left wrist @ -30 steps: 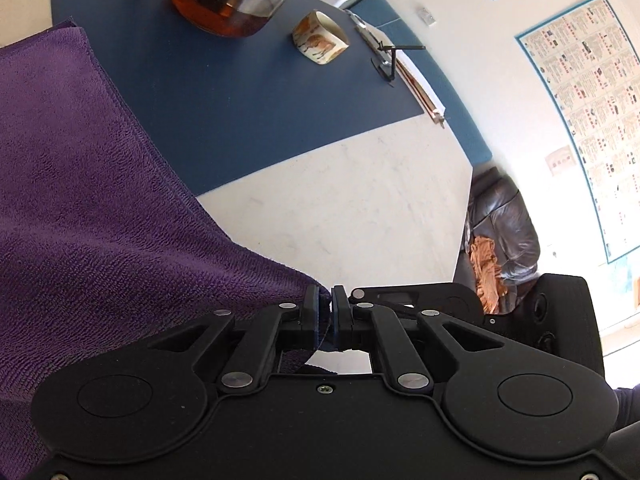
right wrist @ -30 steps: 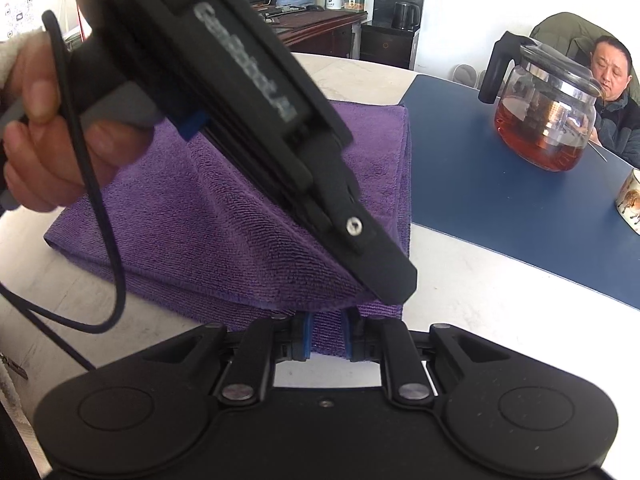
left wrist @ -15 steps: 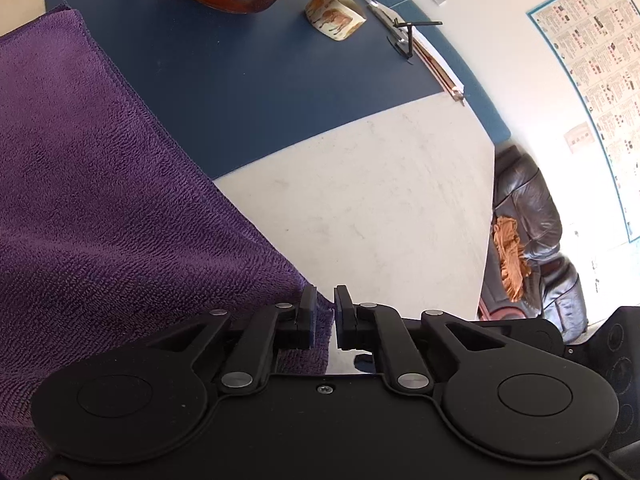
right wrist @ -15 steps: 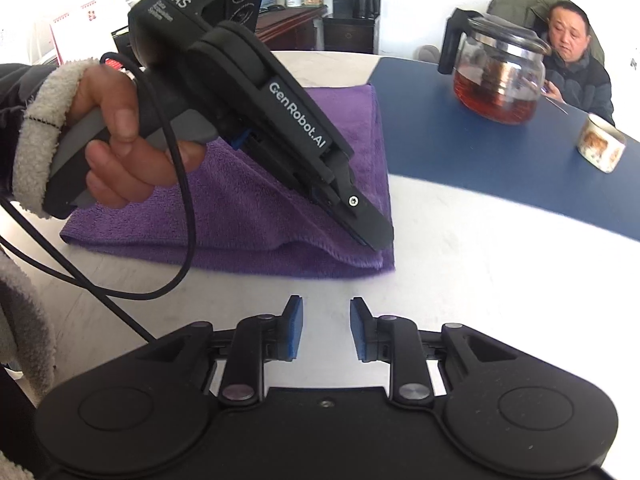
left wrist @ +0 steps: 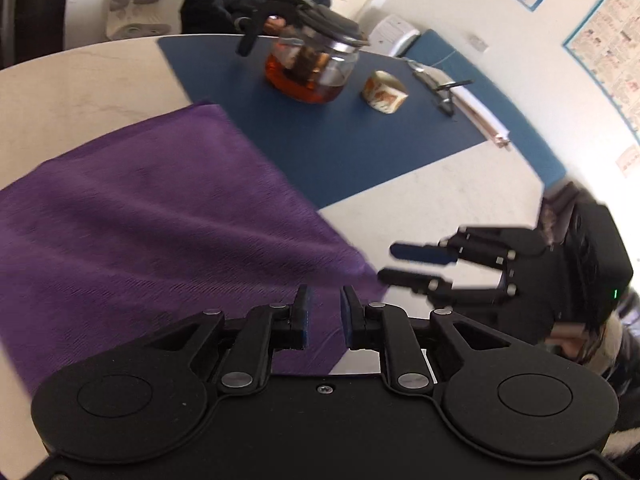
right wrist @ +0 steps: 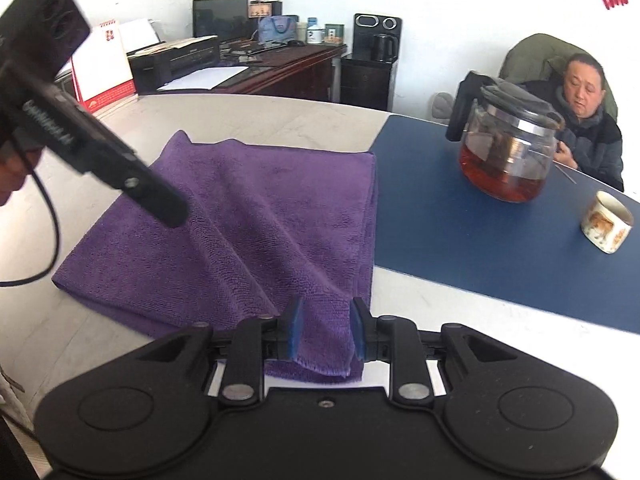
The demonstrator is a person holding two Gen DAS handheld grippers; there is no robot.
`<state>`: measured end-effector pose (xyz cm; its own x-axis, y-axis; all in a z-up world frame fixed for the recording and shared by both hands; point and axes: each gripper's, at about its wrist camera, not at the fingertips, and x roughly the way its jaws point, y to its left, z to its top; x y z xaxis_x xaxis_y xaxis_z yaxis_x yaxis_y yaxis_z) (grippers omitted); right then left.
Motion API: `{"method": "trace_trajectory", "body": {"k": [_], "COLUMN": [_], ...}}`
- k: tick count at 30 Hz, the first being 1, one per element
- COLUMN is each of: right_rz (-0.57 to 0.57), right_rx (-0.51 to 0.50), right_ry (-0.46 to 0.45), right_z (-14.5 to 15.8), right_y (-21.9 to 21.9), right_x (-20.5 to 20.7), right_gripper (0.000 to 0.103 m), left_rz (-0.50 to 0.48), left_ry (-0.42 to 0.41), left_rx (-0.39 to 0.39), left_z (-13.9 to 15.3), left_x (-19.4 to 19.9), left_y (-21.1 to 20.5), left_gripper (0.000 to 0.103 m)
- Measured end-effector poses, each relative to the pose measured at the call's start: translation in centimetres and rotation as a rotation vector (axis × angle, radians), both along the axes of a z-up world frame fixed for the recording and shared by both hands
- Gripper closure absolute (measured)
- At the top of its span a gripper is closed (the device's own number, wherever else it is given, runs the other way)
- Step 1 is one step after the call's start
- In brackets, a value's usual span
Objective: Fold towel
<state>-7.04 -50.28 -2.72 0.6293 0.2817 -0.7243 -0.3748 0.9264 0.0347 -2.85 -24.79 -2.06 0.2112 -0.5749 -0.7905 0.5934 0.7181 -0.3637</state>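
The purple towel (right wrist: 256, 232) lies folded flat on the white table, its right edge along the blue mat; it also shows in the left wrist view (left wrist: 160, 232). My left gripper (left wrist: 323, 316) is open and empty, above the towel's near corner; its black body appears raised at the left in the right wrist view (right wrist: 100, 160). My right gripper (right wrist: 326, 332) is open and empty, its jaws either side of the towel's near right corner. It also shows in the left wrist view (left wrist: 416, 266), just off the towel's corner.
A glass teapot (right wrist: 506, 152) with brown tea and a small patterned cup (right wrist: 606, 222) stand on the blue mat (right wrist: 460, 240). A man (right wrist: 580, 116) sits behind the table. A clipboard with a pen (left wrist: 464, 96) lies at the mat's far side.
Both grippers let go of the towel and opened. The left one lifted up and back off the towel corner. The towel now lies flat, and the right gripper has come forward to its corner.
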Motion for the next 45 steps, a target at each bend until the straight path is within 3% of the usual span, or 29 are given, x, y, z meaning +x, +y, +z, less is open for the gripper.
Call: {"method": "trace_trajectory", "body": {"k": [4, 13, 24, 35, 42, 45], "right_rz": [0.079, 0.143, 0.162, 0.154, 0.151, 0.146], "right_rx": [-0.01, -0.018, -0.033, -0.03, -0.019, -0.015], "right_ry": [0.065, 0.177, 0.237, 0.263, 0.271, 0.228], "right_z": [-0.8, -1.7, -1.6, -1.5, -1.5, -1.0], "right_y": [0.1, 0.5, 0.8, 1.0, 1.1, 0.9], "right_x": [1.9, 2.7, 3.9, 3.8, 3.2, 2.9], "right_gripper": [0.08, 0.08, 0.08, 0.079, 0.078, 0.079], "left_rz": [-0.021, -0.109, -0.2, -0.072, -0.093, -0.085], "left_ry": [-0.097, -0.265, -0.308, -0.165, -0.144, -0.139], "left_rx": [0.218, 0.422, 0.424, 0.378, 0.413, 0.413], "left_z": [-0.6, -3.4, -4.0, -3.9, -3.9, -3.8], "left_x": [-4.4, -8.2, -9.0, -8.0, -8.0, -7.9], "left_y": [2.3, 2.6, 3.3, 6.4, 7.1, 7.2], "left_gripper": [0.088, 0.087, 0.087, 0.081, 0.077, 0.077]}}
